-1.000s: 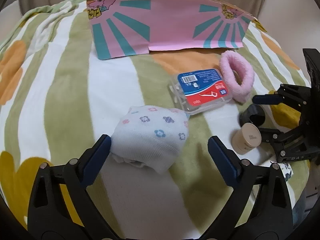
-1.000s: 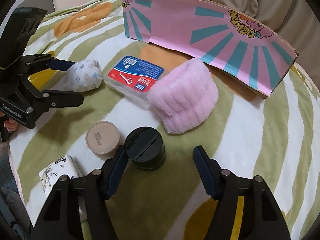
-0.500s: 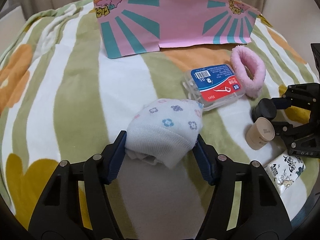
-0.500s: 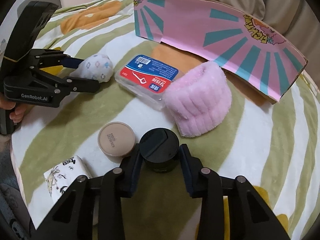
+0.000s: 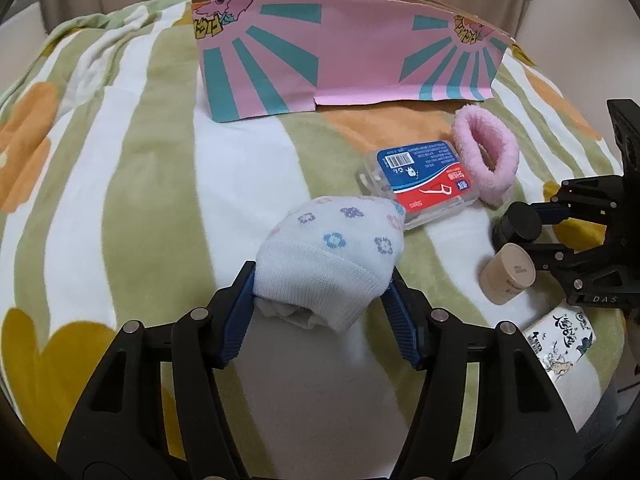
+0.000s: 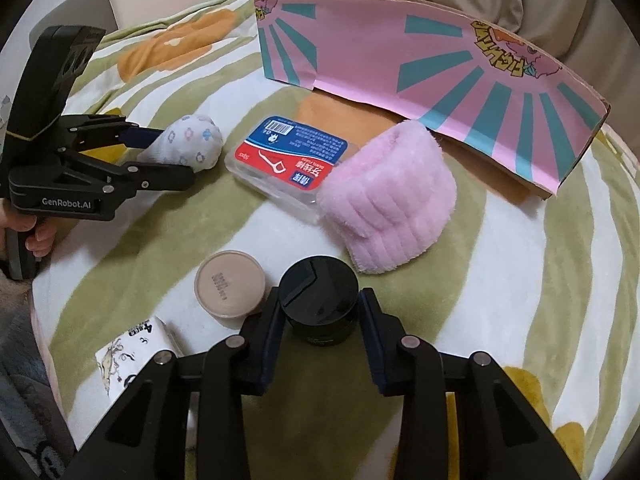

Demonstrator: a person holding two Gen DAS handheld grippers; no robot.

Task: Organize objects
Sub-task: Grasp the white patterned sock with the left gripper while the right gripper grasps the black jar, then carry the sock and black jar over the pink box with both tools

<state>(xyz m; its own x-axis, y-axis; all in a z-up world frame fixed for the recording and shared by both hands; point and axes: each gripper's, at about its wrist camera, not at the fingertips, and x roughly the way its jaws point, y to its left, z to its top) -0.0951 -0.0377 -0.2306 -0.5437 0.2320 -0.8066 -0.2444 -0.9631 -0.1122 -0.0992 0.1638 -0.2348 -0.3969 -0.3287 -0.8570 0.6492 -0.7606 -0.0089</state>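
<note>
Now both grippers have closed since a second ago: both sets of fingers were spread wide then, and each has clamped down on its target.

Left gripper (image 5: 322, 280): fingers clenched on the rolled floral sock (image 5: 330, 254), pads pressing its cuff end from both sides. Sock is on the striped blanket (image 5: 140, 184), just beside the floss pick box (image 5: 420, 182) (may be touching at one corner, hard to tell).

Right gripper (image 6: 320, 314): fingers gripping the black jar (image 6: 319, 302) on both sides. Jar sits just beside the beige jar (image 6: 231, 286), with the pink headband (image 6: 390, 208) beyond it and a tissue pack (image 6: 134, 354) near the bed edge.

Meaning for the task: grasp phase looks done on both sides, nothing lifted yet as far as I can see. Likely next is lift and carry toward the pink cardboard box (image 5: 344, 48) at the back, assuming that is the bin. Sock is soft, so it may sag or slip.
</note>
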